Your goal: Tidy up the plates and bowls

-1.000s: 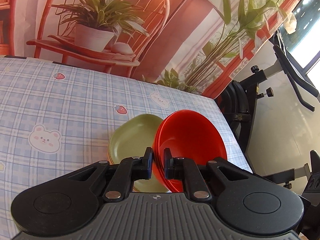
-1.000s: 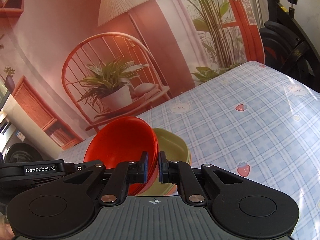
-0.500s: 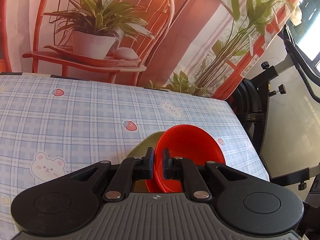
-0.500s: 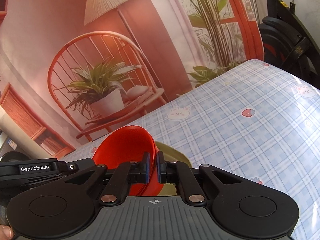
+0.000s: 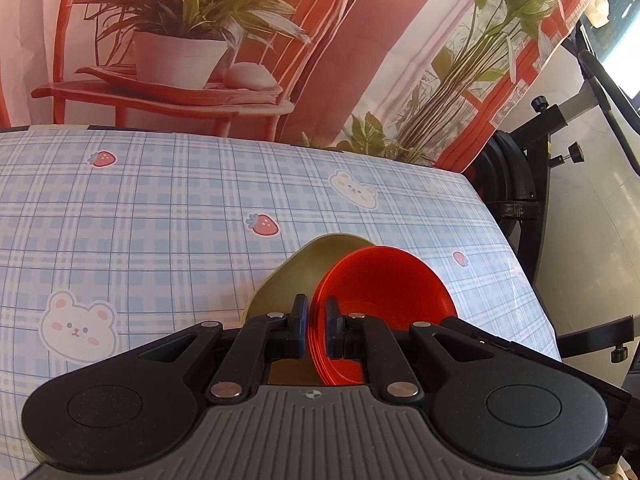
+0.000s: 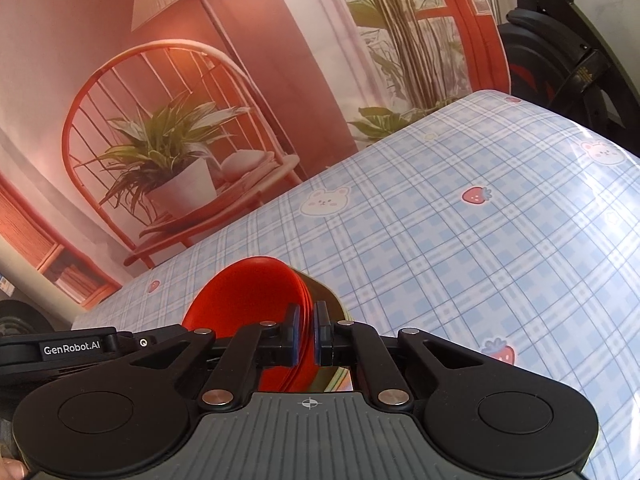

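Observation:
A stack of red bowls (image 5: 380,292) is gripped on opposite rims by both grippers. My left gripper (image 5: 317,330) is shut on the stack's left rim. My right gripper (image 6: 305,334) is shut on the right rim of the same red bowls (image 6: 248,300). A green plate (image 5: 296,272) lies under and behind the bowls on the checked tablecloth; its edge also shows in the right wrist view (image 6: 326,300). The left gripper's body (image 6: 72,348) shows at the left of the right wrist view.
The table (image 5: 140,220) carries a blue checked cloth with bears and strawberries. Its right edge (image 5: 516,248) drops off toward an exercise bike (image 5: 532,168). A printed backdrop with a chair and plants (image 5: 180,40) hangs behind the far edge.
Both grippers have kept their hold on the red bowls. The bowls and plate now look smaller and lower in both views, and more of the tablecloth shows beyond them.

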`<state>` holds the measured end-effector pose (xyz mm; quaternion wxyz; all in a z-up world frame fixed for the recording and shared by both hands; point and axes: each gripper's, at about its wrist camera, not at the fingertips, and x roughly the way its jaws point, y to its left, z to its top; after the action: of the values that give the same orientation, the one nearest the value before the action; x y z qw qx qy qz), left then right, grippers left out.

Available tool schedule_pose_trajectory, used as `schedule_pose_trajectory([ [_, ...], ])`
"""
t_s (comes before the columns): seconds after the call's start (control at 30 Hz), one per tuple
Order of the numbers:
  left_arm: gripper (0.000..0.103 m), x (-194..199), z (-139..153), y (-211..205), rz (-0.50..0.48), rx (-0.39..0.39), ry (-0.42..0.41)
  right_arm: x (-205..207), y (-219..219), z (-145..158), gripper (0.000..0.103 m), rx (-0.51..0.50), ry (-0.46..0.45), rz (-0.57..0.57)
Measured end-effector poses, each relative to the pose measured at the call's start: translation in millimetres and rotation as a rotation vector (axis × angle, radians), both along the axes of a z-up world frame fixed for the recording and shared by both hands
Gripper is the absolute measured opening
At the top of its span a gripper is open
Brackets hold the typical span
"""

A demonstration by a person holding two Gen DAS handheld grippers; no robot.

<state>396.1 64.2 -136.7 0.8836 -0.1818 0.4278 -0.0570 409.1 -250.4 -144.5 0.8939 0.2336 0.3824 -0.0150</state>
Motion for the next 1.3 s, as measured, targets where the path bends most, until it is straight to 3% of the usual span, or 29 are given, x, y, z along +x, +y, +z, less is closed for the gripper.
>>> schedule_pose_trajectory([
  [0.9, 0.010, -1, -12, 2, 0.013, -0.004, 0.035, 3, 7, -9, 0.005, 0.058, 0.019, 0.004],
  [1.03, 0.011, -2, -3, 2, 0.014, 0.028, -0.004, 1, 9, -6, 0.006, 0.035, 0.027, 0.000],
  [1.07, 0.015, -2, 0, 2, 0.013, 0.038, -0.012, 0, 9, -5, 0.009, 0.026, 0.020, -0.001],
  [1.17, 0.051, -6, 11, 6, 0.030, 0.064, -0.042, -5, 6, 3, 0.015, 0.000, 0.003, -0.012],
  [1.3, 0.053, -17, 24, 5, 0.029, 0.083, -0.077, -19, 3, 16, 0.018, -0.045, -0.017, -0.013],
])
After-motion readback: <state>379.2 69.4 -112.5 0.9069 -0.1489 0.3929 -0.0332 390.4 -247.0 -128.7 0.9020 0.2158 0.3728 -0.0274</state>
